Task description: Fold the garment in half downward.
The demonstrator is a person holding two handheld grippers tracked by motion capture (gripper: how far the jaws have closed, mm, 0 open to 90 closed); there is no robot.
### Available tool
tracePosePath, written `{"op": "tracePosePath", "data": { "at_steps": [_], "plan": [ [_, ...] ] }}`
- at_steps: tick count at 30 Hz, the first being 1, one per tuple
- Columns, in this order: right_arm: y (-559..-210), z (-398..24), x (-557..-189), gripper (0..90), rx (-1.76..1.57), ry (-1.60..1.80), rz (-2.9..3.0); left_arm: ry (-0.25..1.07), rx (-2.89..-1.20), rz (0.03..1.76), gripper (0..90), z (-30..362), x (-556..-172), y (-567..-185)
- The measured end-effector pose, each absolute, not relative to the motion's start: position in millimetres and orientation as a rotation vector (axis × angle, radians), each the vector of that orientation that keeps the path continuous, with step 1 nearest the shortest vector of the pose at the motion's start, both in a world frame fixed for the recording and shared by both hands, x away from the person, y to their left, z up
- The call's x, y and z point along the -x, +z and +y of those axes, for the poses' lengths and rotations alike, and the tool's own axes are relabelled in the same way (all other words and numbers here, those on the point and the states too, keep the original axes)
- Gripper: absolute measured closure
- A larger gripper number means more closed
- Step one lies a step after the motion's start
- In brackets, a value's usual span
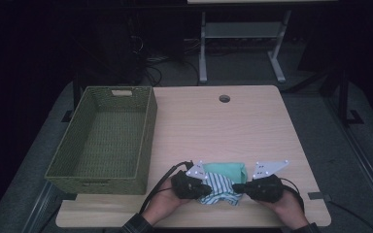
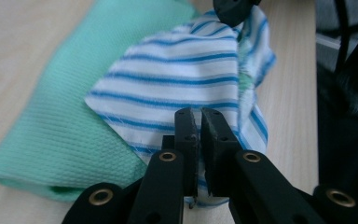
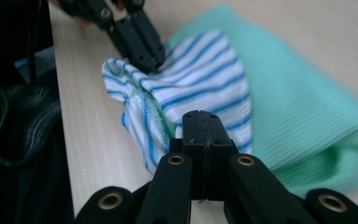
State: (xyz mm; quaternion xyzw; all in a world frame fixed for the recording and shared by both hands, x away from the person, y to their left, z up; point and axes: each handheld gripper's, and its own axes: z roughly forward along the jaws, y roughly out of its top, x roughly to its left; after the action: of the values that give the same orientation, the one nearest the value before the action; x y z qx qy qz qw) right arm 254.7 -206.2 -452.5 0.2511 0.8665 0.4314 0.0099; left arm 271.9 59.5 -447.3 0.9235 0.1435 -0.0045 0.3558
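Left tongs (image 2: 198,140) pinched onto one edge of the blue-striped white cloth (image 2: 182,79). Right tongs (image 3: 207,140) clamped tight on its opposite edge, over the green cloth (image 3: 307,112) on the worktop (image 1: 223,131).

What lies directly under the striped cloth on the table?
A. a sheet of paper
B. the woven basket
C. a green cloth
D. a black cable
C: the white cloth with blue stripes rests partly on a flat green cloth, while the woven basket stands apart at the left of the table.
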Motion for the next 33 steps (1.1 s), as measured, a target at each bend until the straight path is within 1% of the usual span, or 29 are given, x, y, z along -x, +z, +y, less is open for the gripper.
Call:
{"op": "tracePosePath", "data": {
  "at_steps": [2, 5, 6, 10, 12, 18, 23, 25, 26, 33],
  "plan": [
    [-459.0, -204.2, -252.3, 89.7, -0.778, 1.308, 2.738, -0.023, -2.401, 0.369, 83.9, 56.9, -271.2, -451.8],
    [-463.0, -202.4, -250.2, 89.8, -0.775, 1.297, 2.757, -0.005, -2.431, 0.347, 84.3, 55.6, -272.3, -454.7],
    [-463.3, -202.1, -250.7, 89.8, -0.770, 1.293, 2.759, -0.001, -2.422, 0.366, 84.8, 55.1, -272.3, -455.2],
    [-463.9, -201.8, -252.6, 89.9, -0.770, 1.296, 2.760, 0.054, -2.430, 0.378, 85.5, 54.4, -277.8, -455.1],
    [-463.5, -200.4, -255.2, 89.9, -0.764, 1.287, 2.757, 0.080, -2.448, 0.372, 86.0, 54.8, -284.5, -454.8],
    [-460.5, -194.5, -266.9, 89.9, -0.770, 1.289, 2.728, 0.181, -2.462, 0.424, 86.1, 56.4, -305.4, -453.8],
    [-450.6, -196.7, -277.1, 89.8, -0.775, 1.330, 2.669, 0.162, -2.402, 0.471, 86.2, 67.0, -309.5, -444.8],
    [-446.3, -200.0, -284.2, 89.8, -0.791, 1.334, 2.636, 0.143, -2.374, 0.478, 88.2, 70.1, -307.4, -438.7],
    [-444.6, -201.3, -289.1, 89.8, -0.801, 1.334, 2.622, 0.130, -2.352, 0.485, 89.4, 71.2, -305.7, -435.7],
    [-439.0, -201.1, -330.8, 90.0, -0.867, 1.268, 2.558, 0.035, -2.297, 0.467, 89.7, 69.8, -287.8, -425.0]
  ]
}}
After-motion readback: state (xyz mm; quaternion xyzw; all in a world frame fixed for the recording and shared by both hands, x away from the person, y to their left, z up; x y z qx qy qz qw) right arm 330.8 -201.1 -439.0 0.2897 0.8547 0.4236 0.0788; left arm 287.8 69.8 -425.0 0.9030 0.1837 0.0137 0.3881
